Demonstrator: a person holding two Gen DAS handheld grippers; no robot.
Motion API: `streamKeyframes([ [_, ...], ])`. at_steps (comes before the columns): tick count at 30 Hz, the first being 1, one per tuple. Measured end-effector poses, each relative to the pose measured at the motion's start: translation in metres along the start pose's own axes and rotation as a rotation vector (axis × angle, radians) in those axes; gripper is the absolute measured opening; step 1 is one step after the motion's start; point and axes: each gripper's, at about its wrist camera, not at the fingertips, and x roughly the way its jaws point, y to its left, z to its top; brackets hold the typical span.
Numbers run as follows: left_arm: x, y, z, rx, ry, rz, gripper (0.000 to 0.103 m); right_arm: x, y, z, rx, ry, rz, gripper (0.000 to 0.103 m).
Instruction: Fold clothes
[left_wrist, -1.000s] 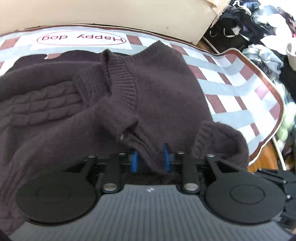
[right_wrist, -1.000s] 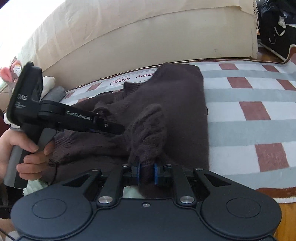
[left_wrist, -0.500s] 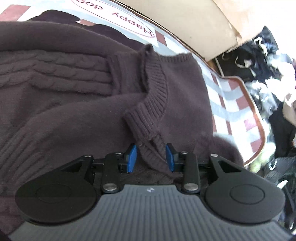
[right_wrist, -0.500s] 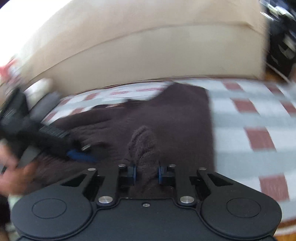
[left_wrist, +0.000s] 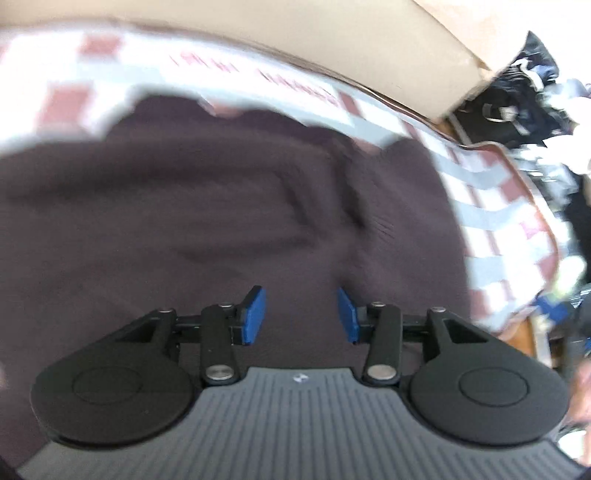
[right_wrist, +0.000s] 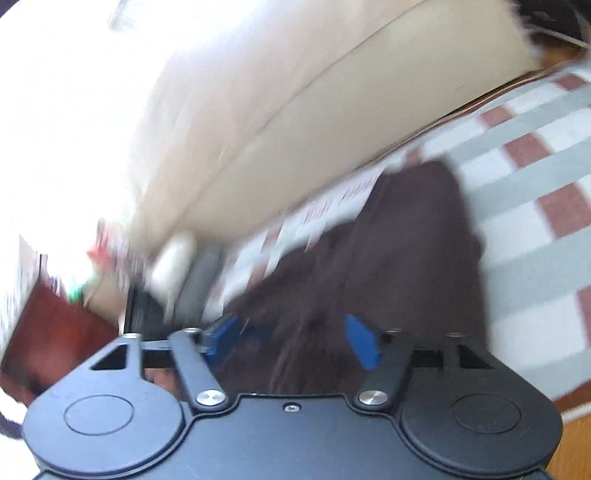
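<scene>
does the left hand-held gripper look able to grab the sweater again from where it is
Probably yes: the left hand-held gripper, its jaws just opened and empty, hovers directly over the dark sweater, with nothing between them.

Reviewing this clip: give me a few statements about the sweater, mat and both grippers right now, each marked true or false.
1. The sweater lies on a checked mat. True.
2. The right gripper clamps a sleeve. False: its jaws have just opened and stand wide, off the knit.
3. The left gripper is open above the sweater. True.
4. The sweater is bright yellow. False: dark brown.
</scene>
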Motion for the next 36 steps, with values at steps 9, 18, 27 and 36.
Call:
streamKeyframes([
  [9,-0.022,0.124,0.024,0.017,-0.049,0.32,0.054,0.096,-0.078,0.07,0.09,0.142,-0.308,0.083],
  [18,-0.027,0.173,0.01,-0.035,-0.151,0.114,0.058,0.134,-0.092,0.07,0.136,0.203,-0.357,0.083],
  [27,-0.012,0.186,0.027,-0.039,-0.216,-0.035,0.075,0.158,-0.1,0.069,0.141,0.156,-0.244,0.086],
  [36,-0.018,0.153,0.024,0.055,-0.263,0.215,0.075,0.181,-0.077,0.068,0.005,0.16,-0.284,0.077],
])
